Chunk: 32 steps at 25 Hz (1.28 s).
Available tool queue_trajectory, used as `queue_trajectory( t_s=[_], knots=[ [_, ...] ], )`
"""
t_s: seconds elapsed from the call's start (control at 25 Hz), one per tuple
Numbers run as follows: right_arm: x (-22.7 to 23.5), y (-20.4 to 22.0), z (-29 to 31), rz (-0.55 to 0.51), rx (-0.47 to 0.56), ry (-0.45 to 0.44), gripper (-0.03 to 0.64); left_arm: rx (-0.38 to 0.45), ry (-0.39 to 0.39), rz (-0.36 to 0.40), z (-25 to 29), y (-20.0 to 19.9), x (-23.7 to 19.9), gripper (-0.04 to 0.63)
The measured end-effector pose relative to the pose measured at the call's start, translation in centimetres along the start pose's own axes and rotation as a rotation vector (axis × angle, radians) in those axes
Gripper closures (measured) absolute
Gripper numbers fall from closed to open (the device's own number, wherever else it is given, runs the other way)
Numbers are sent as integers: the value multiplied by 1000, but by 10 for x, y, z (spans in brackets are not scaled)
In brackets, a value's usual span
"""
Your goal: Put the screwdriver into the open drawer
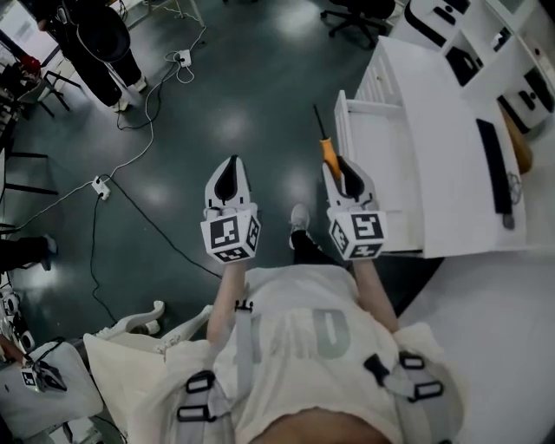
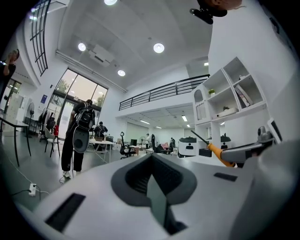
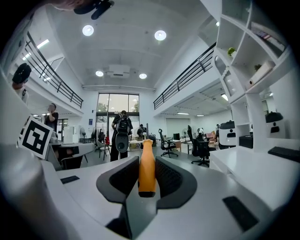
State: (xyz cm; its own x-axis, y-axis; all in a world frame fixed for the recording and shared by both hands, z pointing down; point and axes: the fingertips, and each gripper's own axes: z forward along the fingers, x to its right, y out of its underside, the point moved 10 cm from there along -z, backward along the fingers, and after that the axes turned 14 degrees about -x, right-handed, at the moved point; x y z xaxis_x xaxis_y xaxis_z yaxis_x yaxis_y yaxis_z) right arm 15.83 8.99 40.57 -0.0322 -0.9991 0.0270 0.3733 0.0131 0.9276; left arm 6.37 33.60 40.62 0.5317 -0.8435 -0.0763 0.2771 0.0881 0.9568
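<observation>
From the head view, your right claw [image 1: 340, 173] holds the orange-handled metal screwdriver [image 1: 329, 156] just beside the open white drawer [image 1: 381, 173], not over it yet. Its long tip could bump the drawer's wall.

Through the right gripper view, the jaws squeeze only the handle's end, so the screwdriver could tip or slip out.

Left gripper view: your left claw [image 2: 153, 180] is closed, with nothing in it.

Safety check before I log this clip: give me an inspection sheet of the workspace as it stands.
Surface: white desk, mostly bare.
Job's things: screwdriver, orange handle, held outside the open drawer.
Clutter: black bar on the desk.
Grippers: left tongs shut, empty; right tongs shut on the screwdriver.
Cables: cable and power strip on the floor.
Surroundings: standing person, office chair, white shelves.
</observation>
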Motion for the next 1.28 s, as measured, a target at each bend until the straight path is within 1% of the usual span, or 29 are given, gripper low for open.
queue_trajectory(
  t_s=[0.08, 0.2, 0.32, 0.52, 0.68, 0.84, 1.0, 1.2, 1.28],
  knots=[
    [9, -14, 18, 4, 2, -16, 509, 13, -15, 3, 14, -14, -2, 591],
    [19, -34, 47, -9, 20, -48, 509, 27, -45, -16, 36, -27, -11, 591],
    [36, -51, 77, -3, 18, -54, 509, 27, -60, -25, 65, -41, -15, 591],
    [68, -71, 125, 19, 24, -49, 509, 31, -58, -13, 126, -61, -19, 591],
    [94, -84, 153, 48, 22, -53, 509, 17, -55, -17, 175, -76, -17, 591],
    [117, -102, 181, 52, 33, -54, 509, 40, -46, -34, 215, -100, -16, 591],
    [120, -118, 208, 57, 18, -45, 509, 52, -36, -53, 238, -120, -30, 591],
    [119, -132, 239, 43, 33, -45, 509, 62, -12, -52, 266, -129, -44, 591],
    [117, -134, 252, 54, 29, -40, 509, 58, -7, -58, 276, -130, -51, 591]
  ],
)
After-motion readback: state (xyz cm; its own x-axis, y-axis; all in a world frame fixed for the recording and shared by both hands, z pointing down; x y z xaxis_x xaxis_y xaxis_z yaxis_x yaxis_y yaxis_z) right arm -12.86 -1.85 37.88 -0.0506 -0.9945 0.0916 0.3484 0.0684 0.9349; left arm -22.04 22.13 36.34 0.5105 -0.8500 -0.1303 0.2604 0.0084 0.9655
